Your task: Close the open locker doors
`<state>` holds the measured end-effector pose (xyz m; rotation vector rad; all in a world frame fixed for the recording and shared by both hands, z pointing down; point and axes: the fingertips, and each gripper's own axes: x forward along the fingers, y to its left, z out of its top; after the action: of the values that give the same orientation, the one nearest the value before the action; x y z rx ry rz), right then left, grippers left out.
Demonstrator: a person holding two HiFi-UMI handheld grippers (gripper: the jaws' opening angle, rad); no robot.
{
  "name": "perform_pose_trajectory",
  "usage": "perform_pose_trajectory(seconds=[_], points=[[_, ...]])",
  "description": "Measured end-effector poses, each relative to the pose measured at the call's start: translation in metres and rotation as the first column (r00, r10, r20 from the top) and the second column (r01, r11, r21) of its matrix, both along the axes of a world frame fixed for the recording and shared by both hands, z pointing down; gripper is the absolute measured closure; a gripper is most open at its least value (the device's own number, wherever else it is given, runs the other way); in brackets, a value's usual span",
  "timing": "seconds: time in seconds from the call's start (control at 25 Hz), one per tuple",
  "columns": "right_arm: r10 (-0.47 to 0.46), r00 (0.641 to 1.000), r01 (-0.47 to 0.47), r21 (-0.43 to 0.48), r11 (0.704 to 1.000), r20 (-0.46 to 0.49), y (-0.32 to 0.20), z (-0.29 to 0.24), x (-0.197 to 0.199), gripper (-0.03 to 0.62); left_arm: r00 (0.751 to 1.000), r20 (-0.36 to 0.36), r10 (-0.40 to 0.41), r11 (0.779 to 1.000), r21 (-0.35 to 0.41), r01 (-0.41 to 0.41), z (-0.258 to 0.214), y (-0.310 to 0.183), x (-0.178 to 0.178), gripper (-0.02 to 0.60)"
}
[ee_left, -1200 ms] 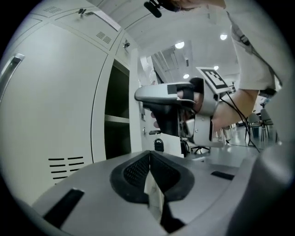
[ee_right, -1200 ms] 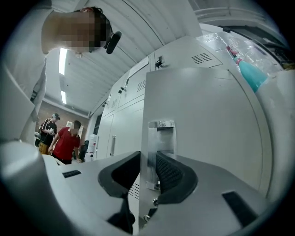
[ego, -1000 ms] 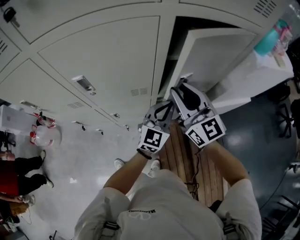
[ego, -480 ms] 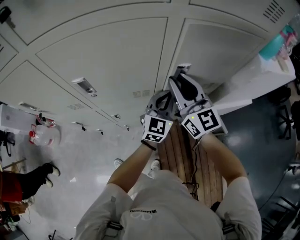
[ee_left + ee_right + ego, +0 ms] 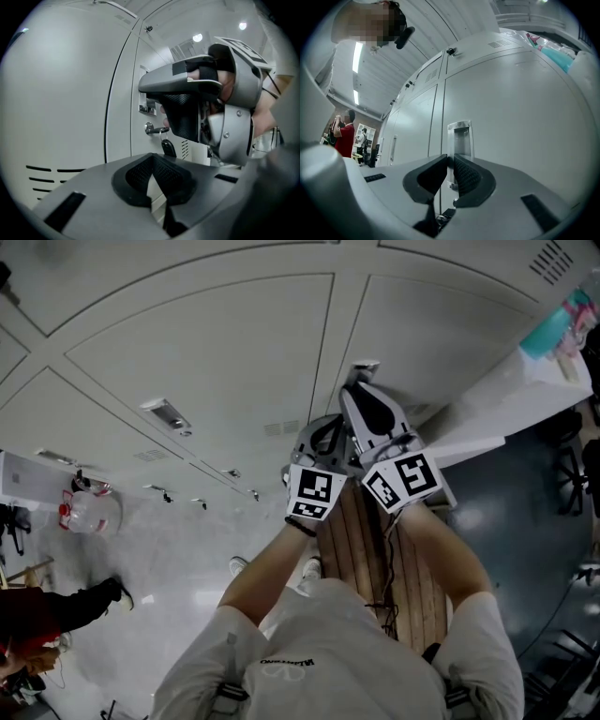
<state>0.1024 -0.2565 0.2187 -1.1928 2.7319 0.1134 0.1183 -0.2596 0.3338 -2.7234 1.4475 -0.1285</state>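
In the head view both grippers are up against a bank of pale grey, smooth painted-metal lockers. The locker door (image 5: 431, 329) ahead of the right gripper (image 5: 364, 390) lies flush with its neighbours, seams narrow and even. That gripper's tip sits right at a small handle (image 5: 364, 367) near the door's edge. The left gripper (image 5: 322, 439) is tucked just beside it, lower down. Wooden slats (image 5: 370, 549) run beneath the person's forearms.

The left gripper view shows the left gripper (image 5: 152, 164) with its ribbed black fingers (image 5: 136, 176) clenched together – nothing is caught between them. Beyond them the right gripper (image 5: 211, 108) looms in grey plastic. Behind it a key (image 5: 154, 130) sticks out of a round lock, with a black fob (image 5: 168, 147) dangling. Vent slots (image 5: 47, 173) cut the door at lower left.

In the right gripper view the right gripper (image 5: 451, 173) is closing – only a slim gap remains between its textured fingers (image 5: 466, 176). The recessed, shiny metal handle (image 5: 459, 133) shows through that gap; whether the pads touch it I can't tell.
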Motion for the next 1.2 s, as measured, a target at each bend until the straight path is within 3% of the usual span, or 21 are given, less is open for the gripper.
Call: perform_pose_trajectory(seconds=[0.16, 0.24, 0.36, 0.64, 0.8, 1.0, 1.2], points=[[0.022, 1.000, -0.022, -0.005, 1.000, 0.015, 0.001, -0.001, 0.004, 0.541, 1.000, 0.004, -0.004, 1.000, 0.002, 0.004, 0.000, 0.000, -0.001, 0.578], [0.048, 0.999, -0.048, -0.001, 0.999, 0.024, 0.007, 0.000, 0.013, 0.584, 1.000, 0.009, -0.001, 1.000, 0.001, 0.001, 0.001, 0.000, -0.001, 0.578], [0.072, 0.997, -0.072, -0.009, 0.997, 0.030, 0.029, 0.009, 0.036, 0.585, 1.000, 0.017, 0.001, 1.000, 0.005, -0.002, 0.003, 0.001, -0.003, 0.578], [0.211, 0.977, -0.215, -0.138, 0.967, -0.042, 0.105, 0.097, 0.132, 0.585, 0.998, 0.066, 0.026, 0.999, 0.035, -0.028, 0.027, 0.022, 0.001, 0.577], [0.308, 0.948, -0.317, -0.201, 0.927, -0.072, 0.143, 0.156, 0.190, 0.585, 0.989, 0.099, 0.107, 0.994, -0.019, -0.106, 0.079, 0.061, 0.044, 0.577], [0.435, 0.898, -0.436, -0.256, 0.863, -0.062, 0.195, 0.210, 0.235, 0.584, 0.953, 0.100, 0.286, 0.957, -0.083, -0.278, 0.138, 0.120, 0.119, 0.577], [0.566, 0.823, -0.556, -0.272, 0.786, -0.046, 0.247, 0.243, 0.284, 0.584, 0.890, 0.028, 0.454, 0.888, -0.096, -0.450, 0.168, 0.182, 0.203, 0.577]])
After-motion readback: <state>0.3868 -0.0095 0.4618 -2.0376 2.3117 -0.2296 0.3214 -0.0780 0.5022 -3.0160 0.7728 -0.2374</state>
